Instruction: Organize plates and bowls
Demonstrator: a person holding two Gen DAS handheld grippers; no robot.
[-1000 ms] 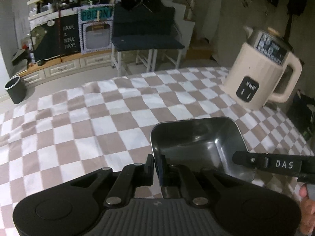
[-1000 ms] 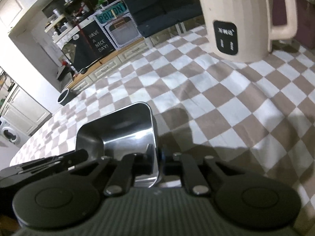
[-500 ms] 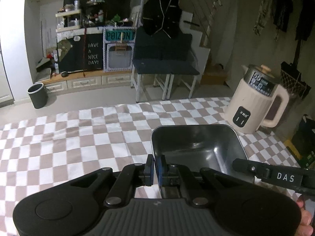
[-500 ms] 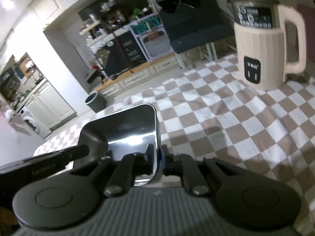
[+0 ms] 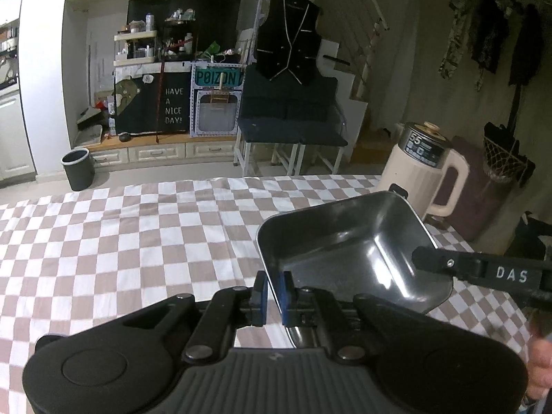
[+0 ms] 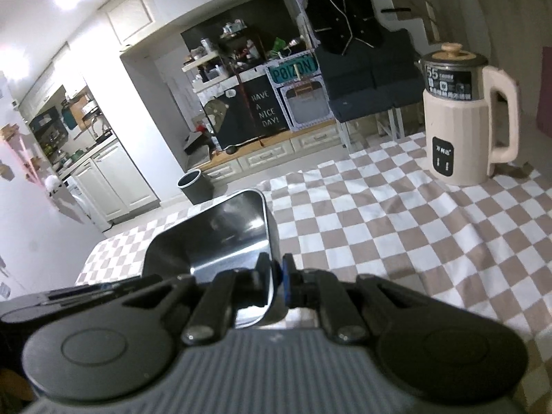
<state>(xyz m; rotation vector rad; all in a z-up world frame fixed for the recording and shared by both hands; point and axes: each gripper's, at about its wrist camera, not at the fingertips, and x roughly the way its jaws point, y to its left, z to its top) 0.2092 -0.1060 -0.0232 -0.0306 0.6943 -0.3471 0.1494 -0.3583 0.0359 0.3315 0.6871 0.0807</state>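
A rectangular stainless steel bowl [image 5: 345,245] is held in the air above the checkered table [image 5: 138,241]. My left gripper [image 5: 274,289] is shut on its left rim. My right gripper [image 6: 276,277] is shut on the bowl's [image 6: 220,238] right rim; the other gripper's finger marked DAS [image 5: 483,269] shows across the bowl's right side in the left wrist view. The bowl looks empty and tilts a little.
A cream electric kettle [image 5: 424,169] [image 6: 462,120] stands at the table's far right. Beyond the table's far edge are a dark bench [image 5: 293,117], a grey bin [image 5: 77,169] and low white drawers.
Both grippers have lifted the bowl up off the table. The views now sit higher and show more of the room; the bowl is tilted.
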